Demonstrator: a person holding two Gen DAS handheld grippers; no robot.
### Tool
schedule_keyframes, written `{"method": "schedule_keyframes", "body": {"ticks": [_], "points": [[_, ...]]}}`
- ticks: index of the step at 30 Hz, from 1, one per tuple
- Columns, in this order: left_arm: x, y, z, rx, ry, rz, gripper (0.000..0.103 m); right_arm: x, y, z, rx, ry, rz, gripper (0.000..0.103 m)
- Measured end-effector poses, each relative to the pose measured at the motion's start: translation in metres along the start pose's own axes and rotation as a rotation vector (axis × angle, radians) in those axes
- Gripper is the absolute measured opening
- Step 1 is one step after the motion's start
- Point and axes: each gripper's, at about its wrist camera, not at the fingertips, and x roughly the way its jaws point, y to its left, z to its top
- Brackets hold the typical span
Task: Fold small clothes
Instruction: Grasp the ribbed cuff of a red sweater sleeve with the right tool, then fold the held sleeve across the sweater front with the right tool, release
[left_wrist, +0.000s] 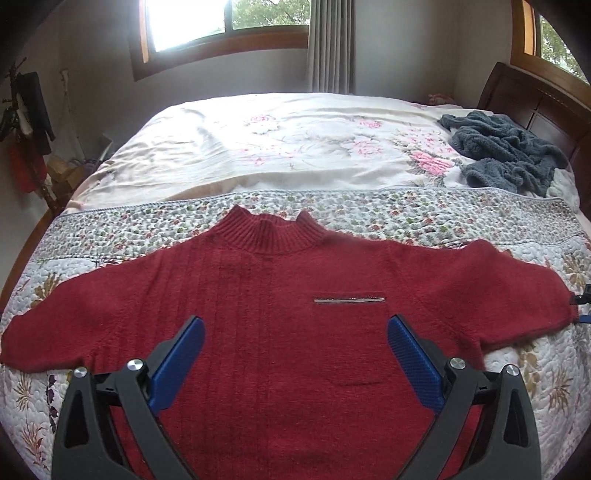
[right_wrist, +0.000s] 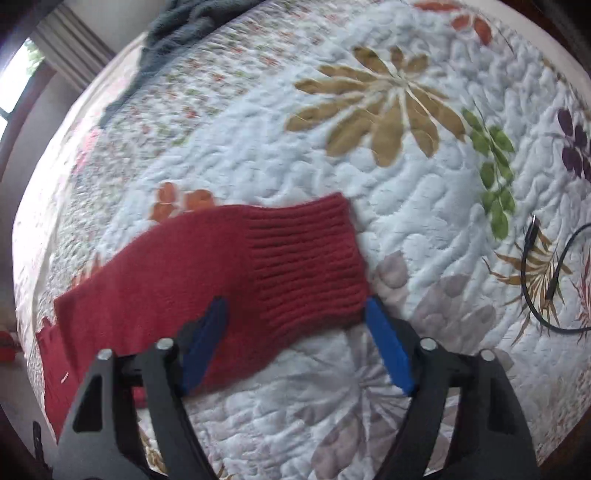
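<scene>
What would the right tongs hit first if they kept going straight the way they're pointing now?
Most likely the ribbed cuff of the red sweater's sleeve. The right tongs are open and aimed at it, one finger over the sleeve, the other at the cuff's edge. Beyond lies the floral quilt. Depth is unclear.

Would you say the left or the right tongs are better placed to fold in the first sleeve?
Probably the right tongs: open and straddling the ribbed cuff of the red sweater. The left tongs hang open over its chest, away from either sleeve.
</scene>
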Motion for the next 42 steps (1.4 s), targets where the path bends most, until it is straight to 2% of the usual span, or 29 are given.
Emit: {"method": "schedule_keyframes", "body": {"ticks": [4,6,7,8,10,17,22,25,28,29,30,34,37,40,42], "points": [[0.002,0.004,-0.003,0.002,-0.001,0.015,0.099,0.0,-0.009,0.001,0.026,-0.01,-0.001,0.055],[0.001,0.004,-0.003,0.004,-0.002,0.016,0.099,-0.003,-0.013,-0.002,0.019,-0.021,-0.033,0.029],[0.002,0.004,-0.003,0.003,-0.001,0.016,0.099,-0.006,-0.017,-0.004,0.013,-0.031,-0.045,0.022],[0.002,0.004,-0.003,0.002,0.0,0.013,0.099,-0.009,-0.019,-0.005,0.007,-0.039,-0.06,0.01],[0.001,0.005,-0.004,0.0,0.001,0.006,0.099,-0.016,-0.026,-0.007,0.018,-0.048,-0.024,0.004],[-0.005,0.009,-0.008,0.002,0.001,0.001,0.099,-0.063,-0.049,-0.01,0.035,-0.135,0.034,0.004],[-0.007,0.013,-0.012,0.009,-0.008,0.016,0.099,-0.054,-0.058,-0.015,0.034,-0.083,-0.029,0.004],[-0.004,0.016,-0.015,0.002,0.007,0.012,0.099,-0.044,-0.053,-0.019,0.026,-0.064,-0.031,0.005],[-0.005,0.018,-0.016,0.009,0.005,0.019,0.099,-0.043,-0.055,-0.02,0.059,-0.067,-0.008,0.027],[-0.005,0.019,-0.017,0.011,0.004,0.021,0.099,-0.043,-0.058,-0.02,0.076,-0.07,-0.008,0.049],[-0.005,0.02,-0.017,0.012,0.003,0.022,0.099,-0.041,-0.059,-0.018,0.086,-0.079,-0.015,0.058],[-0.004,0.024,-0.019,0.004,0.008,0.023,0.099,-0.029,-0.063,-0.018,0.117,-0.049,-0.006,0.057],[-0.003,0.026,-0.021,0.003,0.015,0.023,0.099,-0.022,-0.059,-0.022,0.101,-0.044,-0.017,0.048],[-0.003,0.028,-0.022,0.002,0.018,0.024,0.099,-0.02,-0.049,-0.025,0.048,-0.061,-0.082,0.033],[-0.003,0.031,-0.023,0.0,0.019,0.025,0.099,-0.024,-0.045,-0.027,0.018,-0.081,-0.101,0.013]]}}
